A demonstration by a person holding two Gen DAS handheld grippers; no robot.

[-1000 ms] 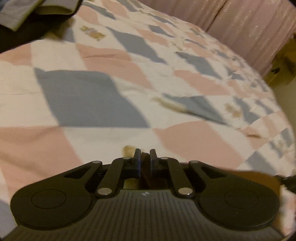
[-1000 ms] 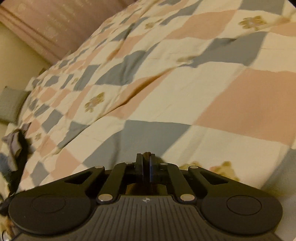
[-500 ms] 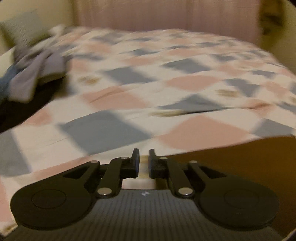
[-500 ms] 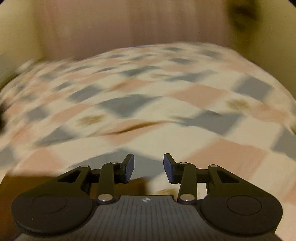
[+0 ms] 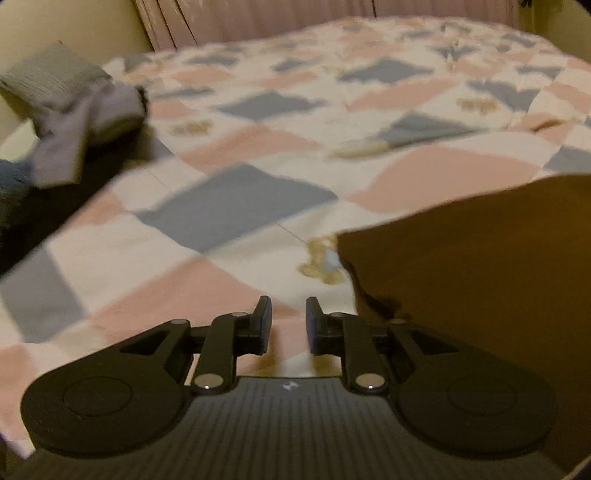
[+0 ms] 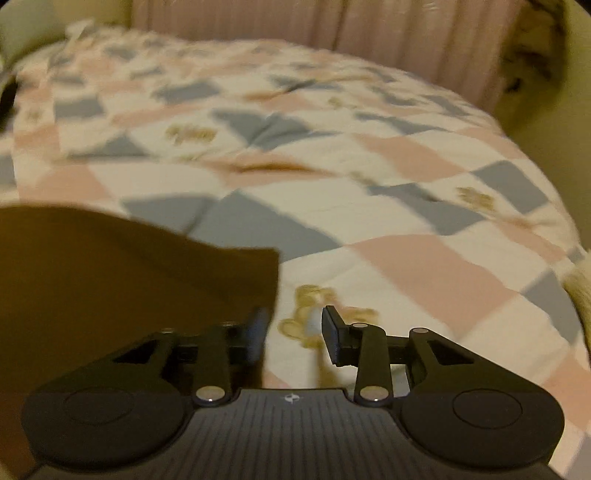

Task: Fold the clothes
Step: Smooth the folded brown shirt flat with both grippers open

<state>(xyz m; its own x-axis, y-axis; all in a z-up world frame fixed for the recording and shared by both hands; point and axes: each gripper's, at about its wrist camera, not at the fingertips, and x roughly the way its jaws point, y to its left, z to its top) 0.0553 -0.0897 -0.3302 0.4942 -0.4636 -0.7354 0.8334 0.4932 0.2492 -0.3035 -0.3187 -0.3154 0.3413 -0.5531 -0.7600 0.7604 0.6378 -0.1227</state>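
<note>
A dark brown garment [image 5: 480,266] lies flat on the checkered bedspread [image 5: 258,147], at the right in the left wrist view and as the same brown garment [image 6: 110,280] at the left in the right wrist view. My left gripper [image 5: 288,325] is open just left of its edge, nothing between the fingers. My right gripper [image 6: 293,332] is open too, its left finger [image 6: 256,332] at the garment's right edge, above the bedspread [image 6: 406,221].
A heap of grey and lilac clothes [image 5: 81,122] sits at the bed's far left beside a grey pillow [image 5: 48,77]. Pink curtains [image 6: 369,33] hang behind the bed. A pale furry object [image 6: 580,291] shows at the right bed edge.
Both grippers were shut a second ago and have opened. Both views swung up from the bedspread to look across the bed, and the brown garment now lies between them.
</note>
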